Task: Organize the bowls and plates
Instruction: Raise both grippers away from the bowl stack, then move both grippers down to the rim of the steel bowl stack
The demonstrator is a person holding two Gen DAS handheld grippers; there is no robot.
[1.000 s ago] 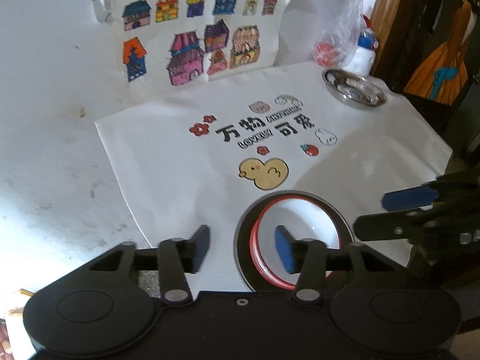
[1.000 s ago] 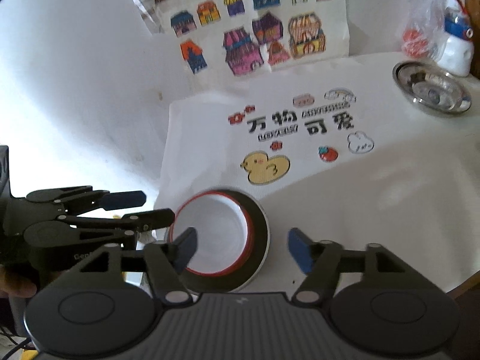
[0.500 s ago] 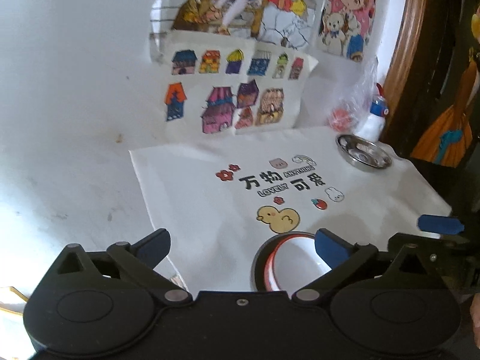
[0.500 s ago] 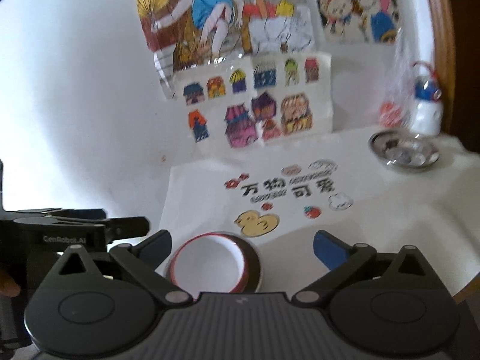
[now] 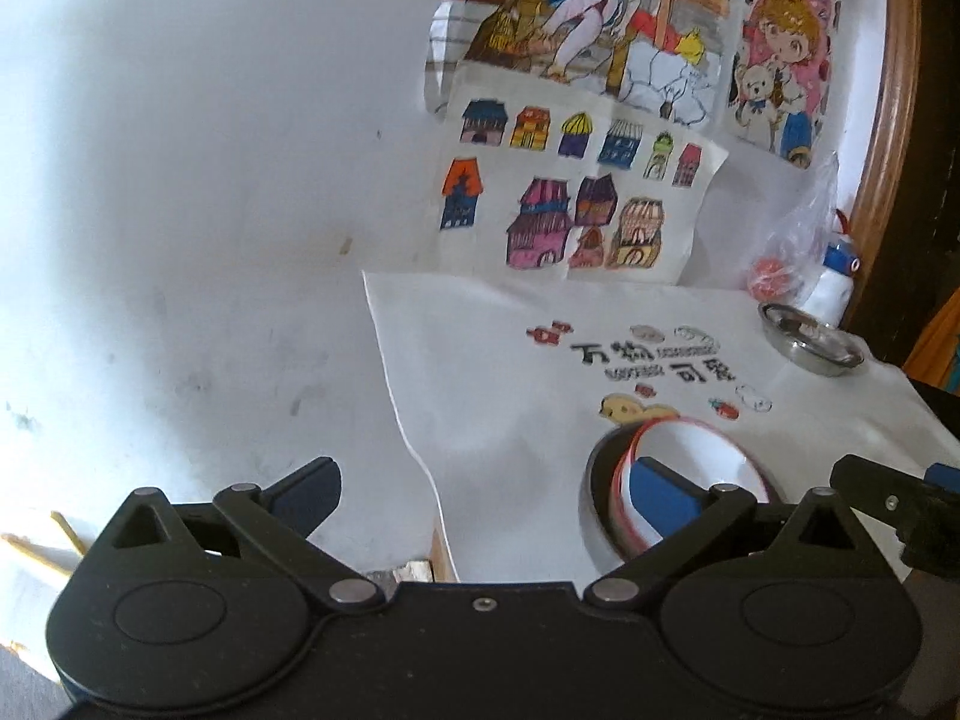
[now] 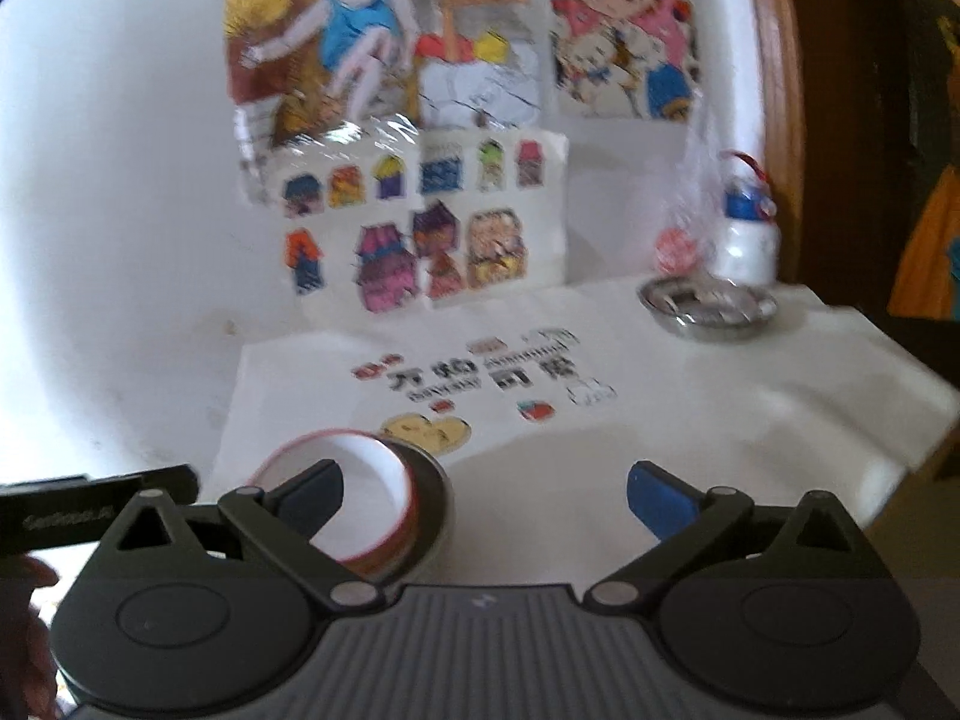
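- The left gripper [image 5: 486, 489] is held with its blue-padded jaws spread wide and nothing between them, up off the table.
- The right gripper [image 6: 486, 489] is the same: jaws wide apart, empty, pulled back from the dishes.
- Just past the fingers sits the white bowl [image 5: 690, 474], red-rimmed, nested inside a wider dark plate [image 5: 597, 480]; in the right view the same bowl [image 6: 360, 480] stands at the near edge of the printed white cloth [image 5: 492, 372].
- That pairing looks finished to me: bowl on plate, both hands free of it.
- Left over, I'd judge, is the steel dish [image 5: 810, 345] at the far right corner, well apart from the stack, beside a small white bottle [image 6: 744, 240] and a clear plastic bag [image 5: 798, 240].
- The bowl looks smooth and glossy, round with upright sides; the steel dish is shallow and shiny; the cloth lies flat and matte, printed with a yellow duck [image 6: 426, 429].
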